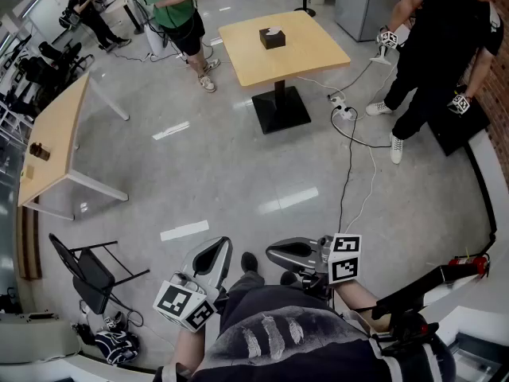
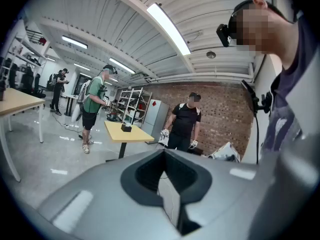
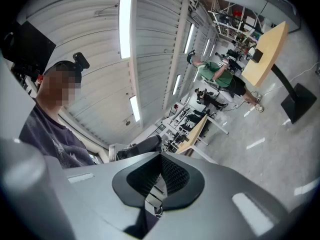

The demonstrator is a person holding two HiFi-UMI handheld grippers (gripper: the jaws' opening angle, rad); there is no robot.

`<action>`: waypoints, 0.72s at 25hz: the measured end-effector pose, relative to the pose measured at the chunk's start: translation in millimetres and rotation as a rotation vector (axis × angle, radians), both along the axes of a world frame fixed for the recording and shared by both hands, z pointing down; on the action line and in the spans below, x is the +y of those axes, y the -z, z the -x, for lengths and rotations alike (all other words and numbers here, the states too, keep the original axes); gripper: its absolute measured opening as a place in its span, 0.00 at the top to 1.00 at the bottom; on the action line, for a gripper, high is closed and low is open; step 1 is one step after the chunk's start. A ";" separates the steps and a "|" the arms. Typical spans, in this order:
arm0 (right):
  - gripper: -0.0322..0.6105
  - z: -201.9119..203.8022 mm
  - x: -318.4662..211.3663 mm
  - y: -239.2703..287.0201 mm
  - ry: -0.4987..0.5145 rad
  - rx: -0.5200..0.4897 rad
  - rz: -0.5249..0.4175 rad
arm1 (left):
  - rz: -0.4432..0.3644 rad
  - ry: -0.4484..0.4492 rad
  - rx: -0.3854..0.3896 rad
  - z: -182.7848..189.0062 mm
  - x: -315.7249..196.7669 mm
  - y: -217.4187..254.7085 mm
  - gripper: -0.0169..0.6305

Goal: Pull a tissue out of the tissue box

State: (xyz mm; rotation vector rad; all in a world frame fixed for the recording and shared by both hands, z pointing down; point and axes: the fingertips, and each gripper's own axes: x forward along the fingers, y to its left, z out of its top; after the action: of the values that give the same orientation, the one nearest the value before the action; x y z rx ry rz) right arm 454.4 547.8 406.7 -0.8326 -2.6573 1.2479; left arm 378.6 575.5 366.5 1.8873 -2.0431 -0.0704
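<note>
Tissue box (image 1: 272,37) sits near the middle of a square wooden table (image 1: 314,54), well apart from me across the grey floor (image 1: 238,173). It is a small dark box lying flat, top up, with a pale patch on its top that is too small to make out. Its sides look square with the table's edges, but I cannot tell which way its long axis runs.

The table stands on one black pedestal. A person in a green shirt (image 1: 171,2) stands just beside it and a person in black (image 1: 441,46) stands to its right. A long table (image 1: 52,146) is at the left, a folding chair (image 1: 91,273) is near my feet, and cables (image 1: 350,150) trail over the floor.

My left gripper (image 1: 223,247) and right gripper (image 1: 272,253) are both low in front of me, fingers pressed together on nothing.
</note>
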 end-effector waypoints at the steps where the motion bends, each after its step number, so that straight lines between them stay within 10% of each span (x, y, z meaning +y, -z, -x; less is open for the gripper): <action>1: 0.96 6.5 -3.1 -1.1 -0.010 0.004 -0.001 | -0.005 -0.003 -0.006 7.7 -2.7 -0.5 0.97; 18: 0.96 179.1 -26.1 -0.8 -0.143 0.124 -0.120 | -0.112 -0.091 0.068 199.5 -24.3 -11.9 0.97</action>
State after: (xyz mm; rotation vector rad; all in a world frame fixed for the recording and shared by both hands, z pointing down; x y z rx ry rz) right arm 275.3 521.8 407.5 -0.5392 -2.6997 1.1143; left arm 179.1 551.3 378.4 2.0137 -1.9429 -0.2275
